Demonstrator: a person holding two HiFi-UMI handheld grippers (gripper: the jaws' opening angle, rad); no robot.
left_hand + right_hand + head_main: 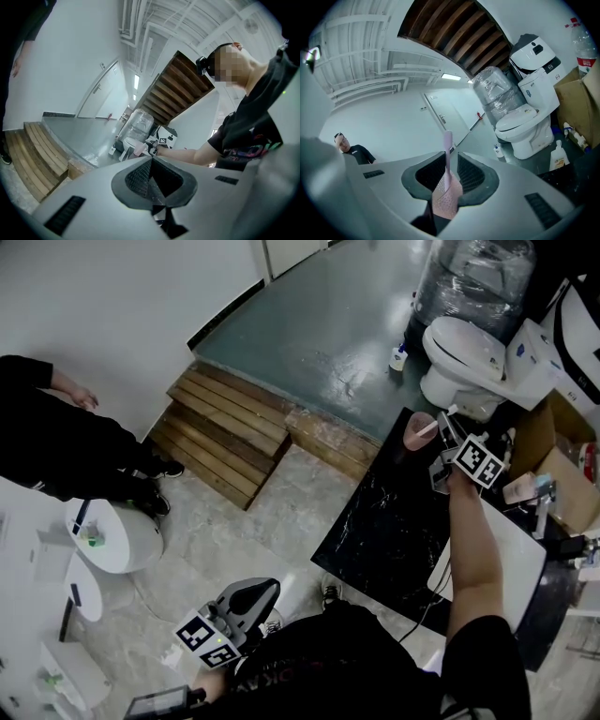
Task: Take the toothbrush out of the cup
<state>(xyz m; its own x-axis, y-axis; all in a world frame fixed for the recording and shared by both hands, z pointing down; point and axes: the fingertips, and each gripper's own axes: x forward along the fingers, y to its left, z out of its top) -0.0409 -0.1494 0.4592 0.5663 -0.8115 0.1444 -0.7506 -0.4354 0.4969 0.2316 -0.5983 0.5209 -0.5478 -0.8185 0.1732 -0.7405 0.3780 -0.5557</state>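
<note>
A pink cup (417, 434) stands at the far edge of the black marble counter (389, 521). A pale pink toothbrush (439, 421) slants up and to the right from the cup's mouth. My right gripper (446, 439) is at the cup's right side, its marker cube behind it. In the right gripper view the toothbrush (447, 159) runs up between the jaws, its wide dotted handle close to the camera, and the right gripper (451, 173) is shut on it. My left gripper (255, 594) hangs low by my body, far from the counter; in its own view the left gripper (151, 180) is shut on nothing.
A white toilet (464, 357) and a plastic-wrapped bundle (473, 277) stand beyond the counter, with a small bottle (398, 357) on the floor. Cardboard boxes (562, 460) and a white basin (506, 554) lie to the right. Wooden steps (225, 432) and a person in black (56, 442) are at the left.
</note>
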